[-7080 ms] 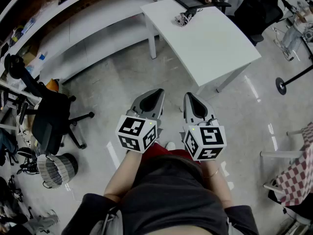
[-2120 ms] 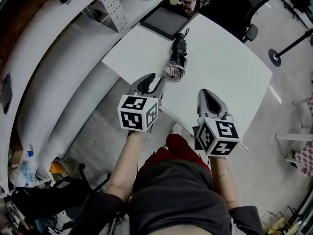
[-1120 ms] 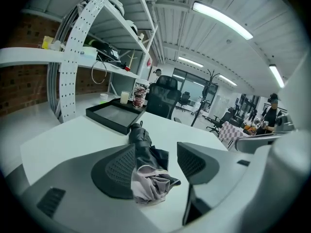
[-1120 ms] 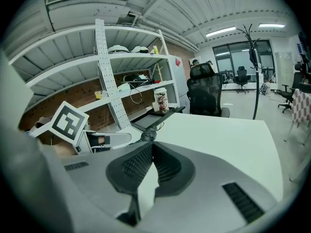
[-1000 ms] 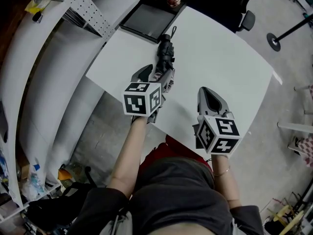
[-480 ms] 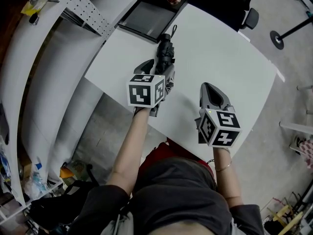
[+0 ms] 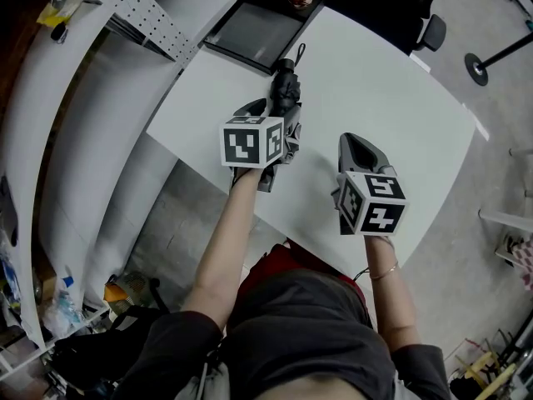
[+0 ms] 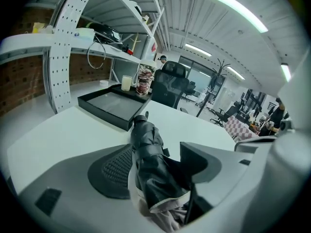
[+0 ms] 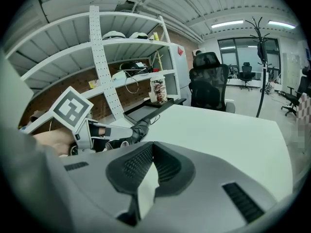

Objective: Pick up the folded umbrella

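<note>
L tongs (image 8: 154,161) wide open, just been opening, around black folded umbrella (image 7: 286,90) near bench (image 7: 375,82) left edge. R tongs (image 9: 149,147) closed, empty, above near edge.

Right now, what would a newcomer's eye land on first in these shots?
The black folded umbrella lying on the white table, with the left claw astride it, its jaws just opened wider and not yet pressing. Next, the right claw, shut and empty, over bare tabletop to the umbrella's right. Behind the umbrella, a black tray sits at the table's far edge.
</note>
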`<act>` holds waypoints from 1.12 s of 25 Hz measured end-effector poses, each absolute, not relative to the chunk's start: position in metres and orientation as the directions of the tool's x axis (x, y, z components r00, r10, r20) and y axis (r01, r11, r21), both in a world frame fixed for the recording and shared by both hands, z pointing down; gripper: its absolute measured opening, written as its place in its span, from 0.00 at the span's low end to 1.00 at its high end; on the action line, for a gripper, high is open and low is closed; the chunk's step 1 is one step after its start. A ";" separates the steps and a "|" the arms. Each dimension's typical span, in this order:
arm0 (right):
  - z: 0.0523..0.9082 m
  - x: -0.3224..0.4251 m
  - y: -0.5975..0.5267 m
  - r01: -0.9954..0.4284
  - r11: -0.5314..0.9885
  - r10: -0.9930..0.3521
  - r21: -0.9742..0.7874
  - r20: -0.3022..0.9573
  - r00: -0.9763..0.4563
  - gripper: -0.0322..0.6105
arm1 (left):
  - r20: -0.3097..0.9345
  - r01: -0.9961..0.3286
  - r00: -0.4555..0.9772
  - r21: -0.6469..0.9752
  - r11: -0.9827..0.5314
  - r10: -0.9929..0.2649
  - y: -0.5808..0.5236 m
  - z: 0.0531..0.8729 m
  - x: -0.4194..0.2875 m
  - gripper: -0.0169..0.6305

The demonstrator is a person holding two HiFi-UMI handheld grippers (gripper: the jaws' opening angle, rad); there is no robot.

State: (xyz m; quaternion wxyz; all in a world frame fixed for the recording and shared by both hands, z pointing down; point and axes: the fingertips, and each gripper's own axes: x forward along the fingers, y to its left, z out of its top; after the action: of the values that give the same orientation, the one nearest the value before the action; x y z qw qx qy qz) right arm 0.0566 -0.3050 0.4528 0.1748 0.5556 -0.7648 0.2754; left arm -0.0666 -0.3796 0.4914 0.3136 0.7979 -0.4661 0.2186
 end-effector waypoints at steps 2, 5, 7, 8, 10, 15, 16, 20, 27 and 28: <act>0.454 0.057 -0.309 -0.945 0.233 -0.750 -0.228 0.576 -0.324 0.08 | 0.652 -0.884 0.465 0.301 -0.358 -0.599 -0.383 0.496 -0.068 0.49; 0.457 0.058 -0.315 -0.947 0.233 -0.749 -0.221 0.581 -0.319 0.08 | 0.665 -0.889 0.455 0.304 -0.342 -0.593 -0.387 0.503 -0.069 0.49; 0.460 0.058 -0.318 -0.947 0.233 -0.744 -0.219 0.587 -0.319 0.08 | 0.669 -0.891 0.453 0.306 -0.337 -0.589 -0.389 0.506 -0.068 0.49; 0.462 0.057 -0.321 -0.947 0.233 -0.742 -0.221 0.589 -0.321 0.08 | 0.671 -0.891 0.453 0.307 -0.335 -0.587 -0.391 0.508 -0.068 0.49; 0.464 0.056 -0.325 -0.945 0.233 -0.736 -0.227 0.594 -0.324 0.08 | 0.679 -0.893 0.448 0.305 -0.332 -0.581 -0.393 0.511 -0.066 0.49; 0.473 0.054 -0.330 -0.945 0.235 -0.722 -0.228 0.610 -0.327 0.08 | 0.702 -0.897 0.438 0.297 -0.327 -0.562 -0.395 0.518 -0.063 0.49; 0.474 0.055 -0.330 -0.945 0.234 -0.720 -0.227 0.613 -0.325 0.08 | 0.705 -0.897 0.437 0.298 -0.325 -0.559 -0.396 0.520 -0.062 0.49; 0.479 0.057 -0.333 -0.946 0.227 -0.716 -0.230 0.619 -0.322 0.08 | 0.718 -0.900 0.431 0.297 -0.319 -0.546 -0.399 0.526 -0.061 0.49; 0.484 0.057 -0.333 -0.945 0.227 -0.705 -0.235 0.630 -0.326 0.08 | 0.755 -0.904 0.420 0.300 -0.304 -0.503 -0.397 0.537 -0.056 0.49; 0.485 0.055 -0.334 -0.944 0.228 -0.704 -0.237 0.630 -0.328 0.08 | 0.761 -0.904 0.420 0.301 -0.304 -0.495 -0.396 0.539 -0.056 0.49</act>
State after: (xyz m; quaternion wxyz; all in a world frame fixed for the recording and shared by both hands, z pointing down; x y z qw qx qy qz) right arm 0.0555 -0.3337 0.4850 0.2005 0.5439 -0.7575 0.3001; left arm -0.0558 -0.3965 0.5389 0.3676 0.7580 -0.4614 0.2781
